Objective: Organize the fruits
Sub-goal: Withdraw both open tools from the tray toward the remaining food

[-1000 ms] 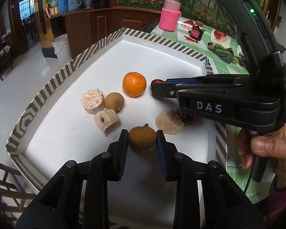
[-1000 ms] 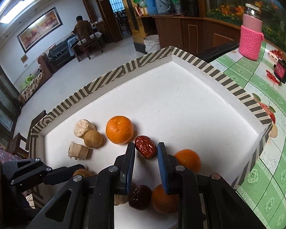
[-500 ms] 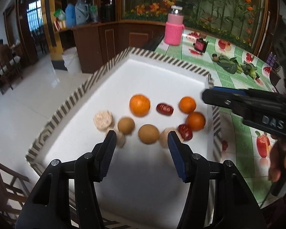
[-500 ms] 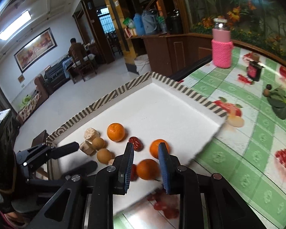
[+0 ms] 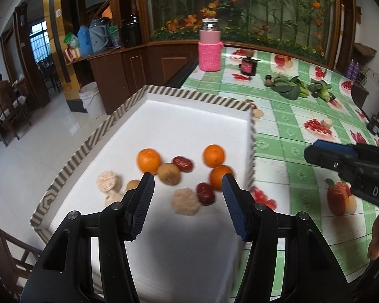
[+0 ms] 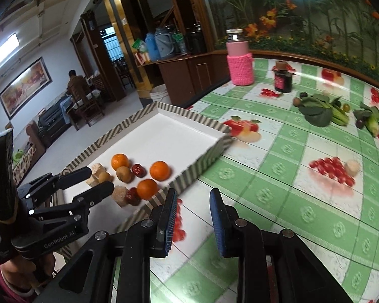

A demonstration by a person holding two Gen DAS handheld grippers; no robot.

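Note:
A white tray with a striped rim holds three oranges, two red dates, brown round fruits and pale chunks near its front. My left gripper is open and empty, raised above the tray's near end. My right gripper is open and empty over the green tablecloth, right of the tray. The fruits also show in the right wrist view, with an orange among them. Each gripper shows in the other's view.
On the green checked tablecloth stand a pink-sleeved bottle and a dark jar. Leafy greens lie at the back right. The tray sits at the table's left edge, above the floor.
Both grippers have let go and pulled back and up from the fruit. The left opened off a brown fruit, the right off a red date and moved right over the tablecloth.

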